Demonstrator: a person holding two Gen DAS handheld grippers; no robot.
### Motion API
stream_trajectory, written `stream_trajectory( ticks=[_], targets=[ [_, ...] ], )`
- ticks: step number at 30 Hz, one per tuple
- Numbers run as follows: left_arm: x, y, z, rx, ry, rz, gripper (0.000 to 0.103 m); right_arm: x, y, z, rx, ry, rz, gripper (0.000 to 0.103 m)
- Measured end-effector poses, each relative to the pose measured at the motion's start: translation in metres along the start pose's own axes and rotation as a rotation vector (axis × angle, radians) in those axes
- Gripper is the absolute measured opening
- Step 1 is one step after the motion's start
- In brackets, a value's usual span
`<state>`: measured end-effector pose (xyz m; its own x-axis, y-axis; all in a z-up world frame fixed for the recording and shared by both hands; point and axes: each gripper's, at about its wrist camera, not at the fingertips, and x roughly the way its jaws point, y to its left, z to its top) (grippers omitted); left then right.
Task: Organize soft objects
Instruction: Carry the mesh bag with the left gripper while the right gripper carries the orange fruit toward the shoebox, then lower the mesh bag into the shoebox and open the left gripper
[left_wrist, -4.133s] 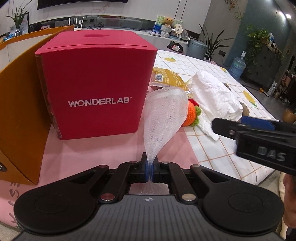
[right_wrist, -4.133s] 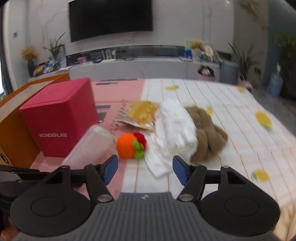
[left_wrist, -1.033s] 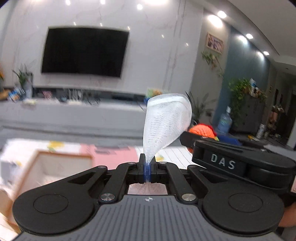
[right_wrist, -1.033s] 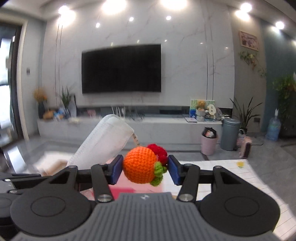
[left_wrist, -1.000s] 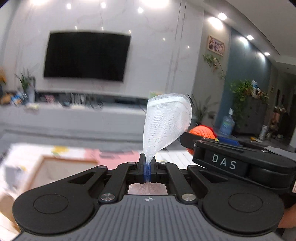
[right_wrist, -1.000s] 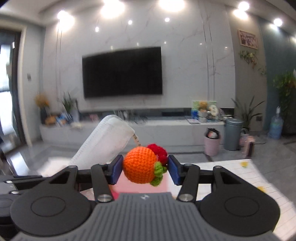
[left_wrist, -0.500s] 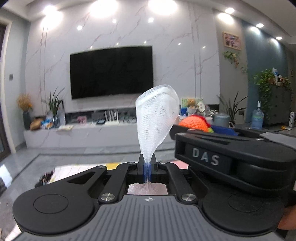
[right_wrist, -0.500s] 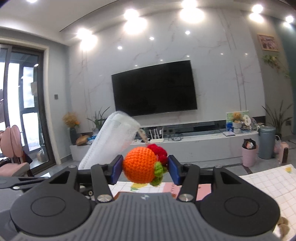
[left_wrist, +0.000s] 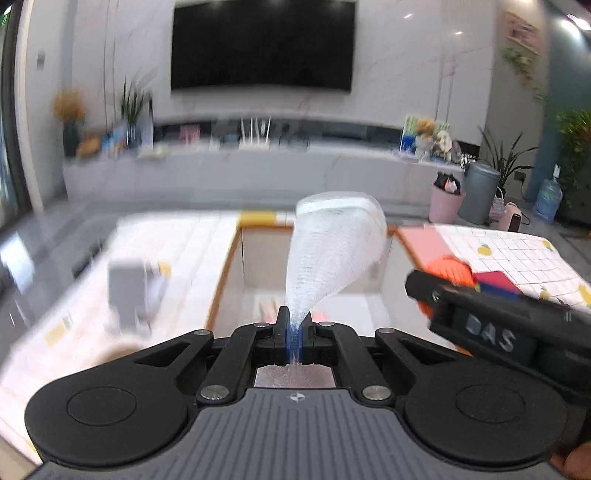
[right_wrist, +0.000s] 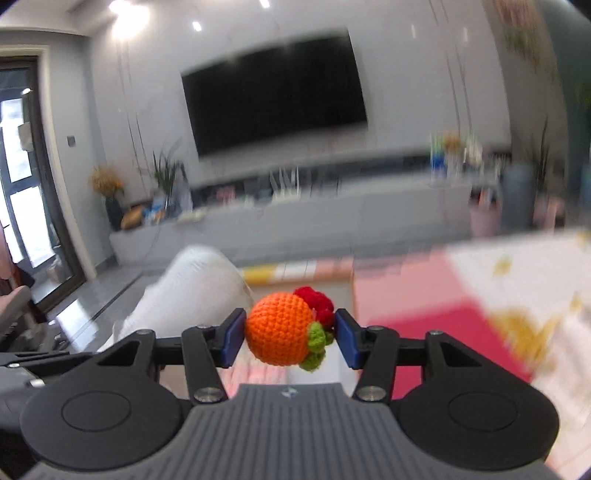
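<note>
My left gripper (left_wrist: 294, 334) is shut on the narrow end of a white foam net sleeve (left_wrist: 334, 254), which fans upward above an open orange-rimmed box (left_wrist: 236, 273). My right gripper (right_wrist: 290, 338) is shut on an orange crocheted fruit toy (right_wrist: 279, 332) with red and green knitted bits. In the left wrist view the right gripper (left_wrist: 480, 314) sits to the right with the orange toy (left_wrist: 452, 269) showing past it. The sleeve also shows in the right wrist view (right_wrist: 192, 291), left of the toy.
The red box (right_wrist: 424, 332) and pink mat (right_wrist: 399, 284) lie right of the open box. A white tablecloth with lemon print (left_wrist: 517, 254) covers the table. A small grey box (left_wrist: 129, 291) stands left. A TV wall and cabinet are behind.
Both grippers have tilted down from facing the TV wall, still holding the sleeve and the toy. The open box and table have come into view below them.
</note>
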<state>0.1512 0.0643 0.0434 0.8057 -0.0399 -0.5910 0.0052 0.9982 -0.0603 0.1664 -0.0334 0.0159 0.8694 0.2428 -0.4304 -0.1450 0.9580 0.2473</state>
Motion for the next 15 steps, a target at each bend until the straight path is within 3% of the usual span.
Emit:
stream_trajectory(
  ticks=[6, 11, 15],
  targets=[
    [0.015, 0.026, -0.008, -0.049, 0.09, 0.013, 0.003, 0.018, 0.003, -0.017, -0.018, 0.056, -0.032, 0.052],
    [0.023, 0.044, -0.005, -0.111, 0.134, -0.024, 0.003, 0.022, 0.0, -0.021, 0.012, 0.085, -0.029, 0.052],
    [0.027, 0.041, -0.006, -0.093, 0.155, -0.051, 0.004, 0.02, -0.001, -0.023, 0.006, 0.095, -0.018, 0.052]
  ],
)
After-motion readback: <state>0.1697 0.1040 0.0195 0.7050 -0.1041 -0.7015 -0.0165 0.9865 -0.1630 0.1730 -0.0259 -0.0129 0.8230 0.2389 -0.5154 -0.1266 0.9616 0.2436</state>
